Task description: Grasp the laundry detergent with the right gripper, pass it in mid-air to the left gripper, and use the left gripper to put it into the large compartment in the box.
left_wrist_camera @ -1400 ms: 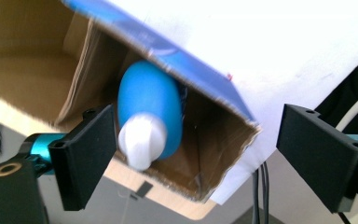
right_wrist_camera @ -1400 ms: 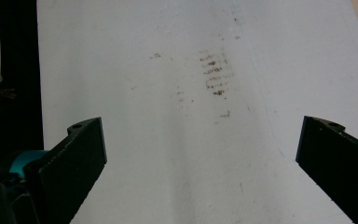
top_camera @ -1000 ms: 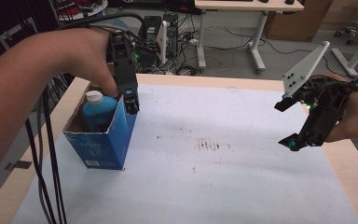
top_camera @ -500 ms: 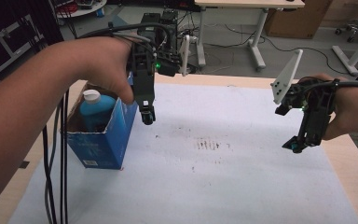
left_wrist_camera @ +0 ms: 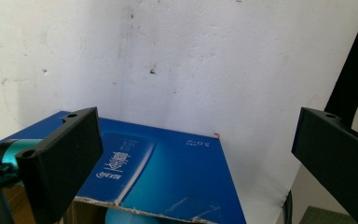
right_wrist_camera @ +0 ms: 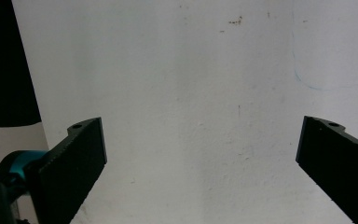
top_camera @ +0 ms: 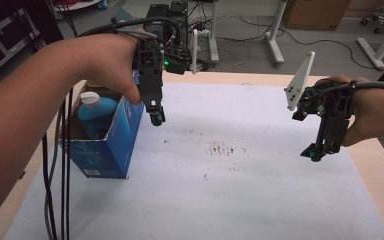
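Note:
An open blue cardboard box (top_camera: 107, 150) stands at the table's left, with a blue bottle with a white cap (top_camera: 94, 111) upright inside it. My left gripper (top_camera: 156, 119) hangs just right of the box's top edge, pointing down. In the left gripper view its jaws (left_wrist_camera: 196, 158) stand wide apart over the box's blue flap (left_wrist_camera: 168, 172); they have just been opening, and nothing is between them. My right gripper (top_camera: 316, 152) hovers over the right side of the table. The right gripper (right_wrist_camera: 200, 163) is open and empty above the white sheet.
A white sheet (top_camera: 240, 200) covers the wooden table (top_camera: 375, 160), with a dark smudge (top_camera: 222, 149) near its middle. Black cables (top_camera: 55, 190) hang along the left edge. Desk legs and equipment (top_camera: 180, 20) stand on the floor beyond the far edge.
My left gripper has come away from above the bottle in the box, moving right and slightly down. The right gripper has sunk a little.

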The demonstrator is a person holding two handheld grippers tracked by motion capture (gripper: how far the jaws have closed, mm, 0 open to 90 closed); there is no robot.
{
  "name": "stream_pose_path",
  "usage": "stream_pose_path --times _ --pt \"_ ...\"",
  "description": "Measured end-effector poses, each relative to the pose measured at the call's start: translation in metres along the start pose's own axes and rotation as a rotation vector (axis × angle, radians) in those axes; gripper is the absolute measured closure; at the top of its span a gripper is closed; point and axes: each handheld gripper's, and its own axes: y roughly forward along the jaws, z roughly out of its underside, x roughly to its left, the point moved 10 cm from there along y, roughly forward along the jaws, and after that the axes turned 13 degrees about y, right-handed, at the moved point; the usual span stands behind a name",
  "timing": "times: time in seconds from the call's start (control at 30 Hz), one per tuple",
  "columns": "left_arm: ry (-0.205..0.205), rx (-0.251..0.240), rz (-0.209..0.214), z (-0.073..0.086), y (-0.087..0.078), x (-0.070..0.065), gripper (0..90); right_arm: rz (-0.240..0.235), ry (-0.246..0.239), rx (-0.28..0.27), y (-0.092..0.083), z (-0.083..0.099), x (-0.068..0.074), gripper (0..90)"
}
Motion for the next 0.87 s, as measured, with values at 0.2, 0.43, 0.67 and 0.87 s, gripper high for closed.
stream_pose_path --times 0.2,0.43,0.67,0.87 --pt "0.004 -0.012 0.022 -0.001 0.009 -0.004 1.7 -0.004 0.01 0.0 0.001 -0.001 -0.001 0.6" --pt "0.014 -0.005 0.032 -0.002 0.009 -0.005 1.7 -0.005 0.006 -0.005 0.001 -0.003 -0.002 0.6" --pt "0.016 0.012 0.041 -0.003 0.013 -0.006 1.7 -0.002 0.01 -0.006 0.0 -0.002 -0.003 0.6" --pt "0.013 0.016 0.038 -0.003 0.013 -0.007 1.7 -0.001 0.014 -0.001 -0.001 0.0 -0.003 0.6"
